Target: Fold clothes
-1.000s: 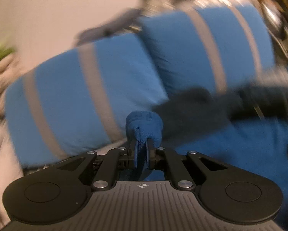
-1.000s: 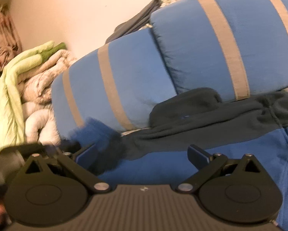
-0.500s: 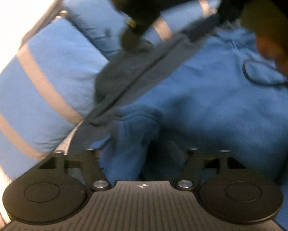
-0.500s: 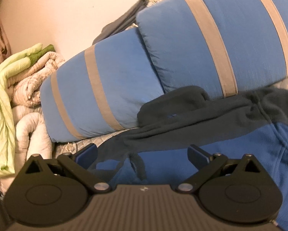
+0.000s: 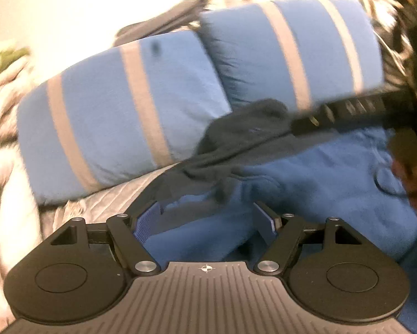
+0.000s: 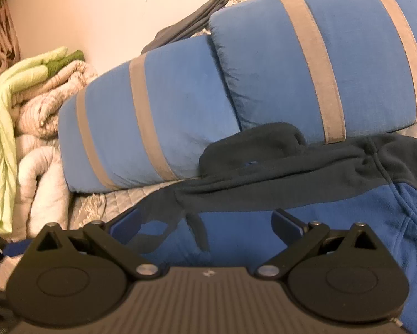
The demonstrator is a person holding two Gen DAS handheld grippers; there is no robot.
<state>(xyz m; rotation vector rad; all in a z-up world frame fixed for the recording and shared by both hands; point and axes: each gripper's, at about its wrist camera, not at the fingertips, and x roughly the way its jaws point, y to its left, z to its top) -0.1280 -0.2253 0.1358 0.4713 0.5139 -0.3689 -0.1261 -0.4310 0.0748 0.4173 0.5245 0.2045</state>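
Blue hoodie spread on the bed, both grippers hovering with their fingers apart.

From the left: a heap of green and beige blankets (image 6: 22, 105) sits at the bed's left edge, then two blue pillows with grey stripes (image 6: 152, 122) lean along the head of the bed (image 6: 108, 203). The blue-and-dark-grey hoodie (image 6: 333, 222) lies flat in front of them, its long axis running left to right, the dark hood (image 6: 253, 144) bunched against the pillows (a folded-in sleeve lies nearest). The left gripper (image 5: 207, 218) hangs over the blue fleece, holding nothing. The right gripper (image 6: 205, 224) is likewise spread over the hoodie's dark band, holding nothing; in the left wrist view it appears as a blurred dark bar crossing the hood.
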